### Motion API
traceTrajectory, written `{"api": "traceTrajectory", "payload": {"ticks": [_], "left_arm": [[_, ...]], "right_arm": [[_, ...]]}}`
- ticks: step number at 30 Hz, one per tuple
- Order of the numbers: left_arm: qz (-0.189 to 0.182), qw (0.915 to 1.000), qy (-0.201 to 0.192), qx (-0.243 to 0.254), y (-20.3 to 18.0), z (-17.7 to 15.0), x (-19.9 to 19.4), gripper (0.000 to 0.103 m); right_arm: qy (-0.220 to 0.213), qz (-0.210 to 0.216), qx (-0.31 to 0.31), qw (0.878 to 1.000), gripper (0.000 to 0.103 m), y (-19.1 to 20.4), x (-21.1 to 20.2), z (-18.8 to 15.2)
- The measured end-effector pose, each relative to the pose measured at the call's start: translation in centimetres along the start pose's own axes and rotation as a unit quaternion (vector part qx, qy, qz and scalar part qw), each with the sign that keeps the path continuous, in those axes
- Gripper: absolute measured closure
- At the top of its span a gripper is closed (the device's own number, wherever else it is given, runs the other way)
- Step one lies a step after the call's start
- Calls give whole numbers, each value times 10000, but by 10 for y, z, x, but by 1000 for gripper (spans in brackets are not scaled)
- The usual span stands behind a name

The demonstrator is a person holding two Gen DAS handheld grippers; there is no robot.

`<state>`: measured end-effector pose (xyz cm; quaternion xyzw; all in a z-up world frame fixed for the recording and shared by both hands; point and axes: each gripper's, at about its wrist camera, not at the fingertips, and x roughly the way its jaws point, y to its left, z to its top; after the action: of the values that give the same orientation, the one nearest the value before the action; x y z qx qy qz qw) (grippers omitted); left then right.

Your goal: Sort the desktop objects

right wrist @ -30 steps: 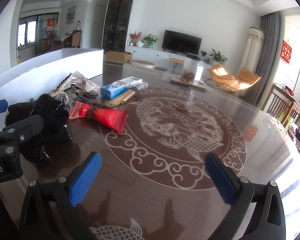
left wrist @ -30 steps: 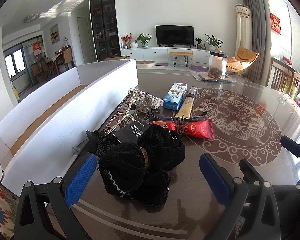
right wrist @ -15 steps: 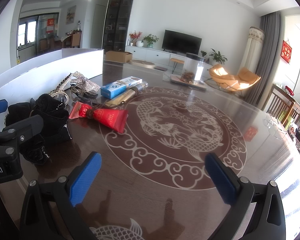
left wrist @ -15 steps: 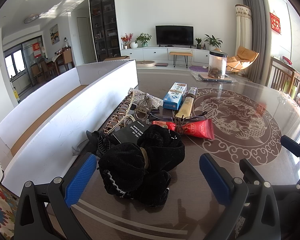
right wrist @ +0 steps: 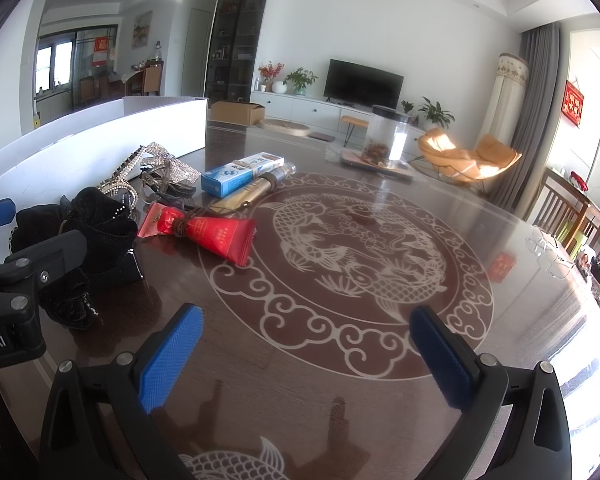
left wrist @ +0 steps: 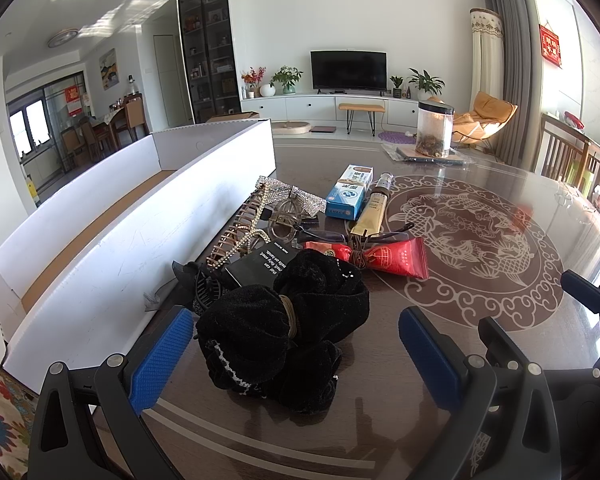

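My left gripper (left wrist: 294,350) is spread wide around one black velvet scrunchie (left wrist: 280,320) on the dark table (left wrist: 380,432). Behind it lie one black card (left wrist: 262,266) with white print I can't quite read, one red sachet (left wrist: 374,258), one blue-white carton (left wrist: 350,197) and one gold tube (left wrist: 372,212). My right gripper (right wrist: 306,352) gapes empty; "ot.AI" shows on the left one.

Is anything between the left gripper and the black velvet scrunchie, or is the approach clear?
Nothing visible blocks it. The left gripper has its jaws open on either side of the black scrunchie, which lies nearest of the clutter, the white box off to its left.
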<state>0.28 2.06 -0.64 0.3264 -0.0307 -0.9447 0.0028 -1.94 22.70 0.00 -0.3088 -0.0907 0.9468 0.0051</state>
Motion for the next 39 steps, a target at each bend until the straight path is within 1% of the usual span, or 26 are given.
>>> {"api": "traceTrajectory", "payload": {"ticks": [39], "left_arm": [[6,10000,-9,5,-1,0,0,0]], "right_arm": [[56,4,30,10000,0,-1,2,-2]]}}
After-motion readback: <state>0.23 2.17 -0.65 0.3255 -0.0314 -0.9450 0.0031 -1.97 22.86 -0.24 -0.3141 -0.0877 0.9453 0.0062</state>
